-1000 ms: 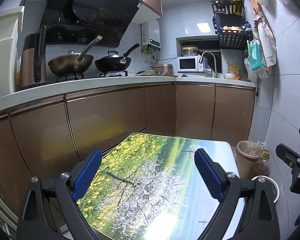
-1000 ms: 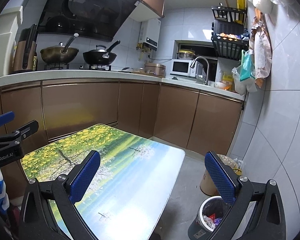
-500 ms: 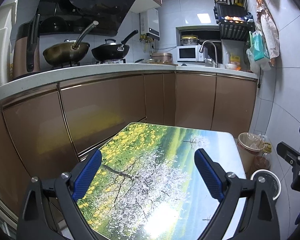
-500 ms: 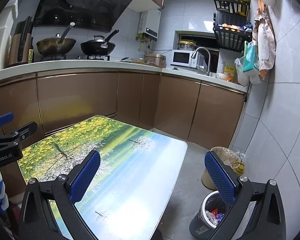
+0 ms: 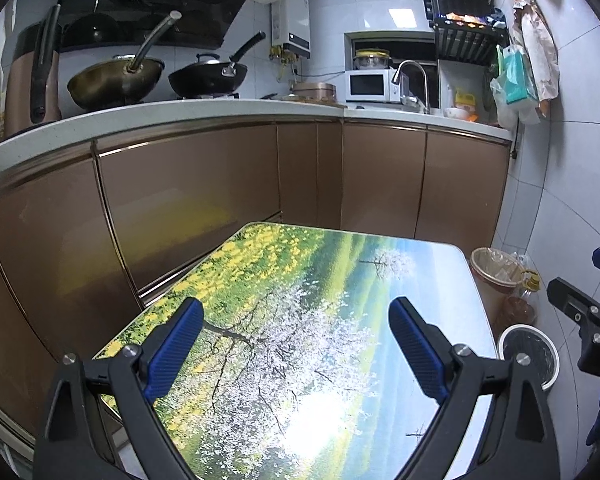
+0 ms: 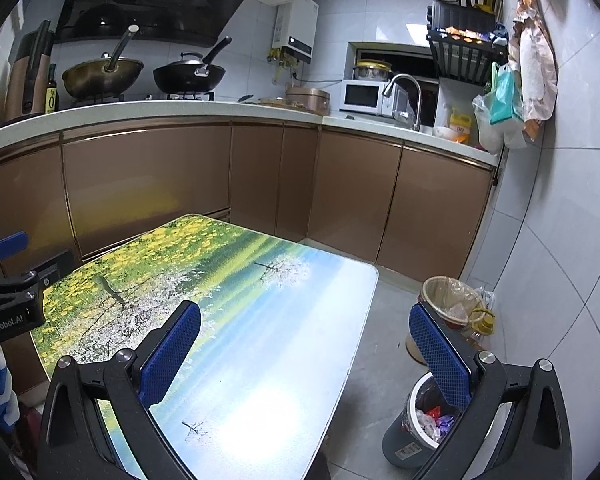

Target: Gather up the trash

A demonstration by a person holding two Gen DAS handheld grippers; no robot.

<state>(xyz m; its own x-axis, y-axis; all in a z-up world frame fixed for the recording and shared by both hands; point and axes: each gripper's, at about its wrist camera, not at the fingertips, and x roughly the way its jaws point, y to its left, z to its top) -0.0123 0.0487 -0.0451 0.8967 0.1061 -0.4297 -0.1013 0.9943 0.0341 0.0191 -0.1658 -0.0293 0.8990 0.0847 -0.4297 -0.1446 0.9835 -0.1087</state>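
Observation:
My left gripper (image 5: 296, 344) is open and empty above a table with a landscape print (image 5: 300, 280). My right gripper (image 6: 304, 348) is open and empty over the table's right part (image 6: 260, 320). A small grey bin with a white rim (image 6: 416, 420) stands on the floor right of the table and holds wrappers; it also shows in the left wrist view (image 5: 530, 352). A larger bin with a plastic liner (image 6: 452, 304) stands behind it, also seen in the left wrist view (image 5: 496, 268). No loose trash shows on the table.
Brown cabinets (image 6: 180, 184) under a white counter run along the left and back. Two woks (image 5: 116, 80) sit on the stove. A microwave (image 5: 370, 86) and a tap stand at the back. Bags hang on the right tiled wall (image 6: 532, 80). An oil bottle (image 5: 520, 300) stands by the bins.
Both grippers have tilted and moved down a little toward the table; the counter now sits higher in both views. Both stay open and empty.

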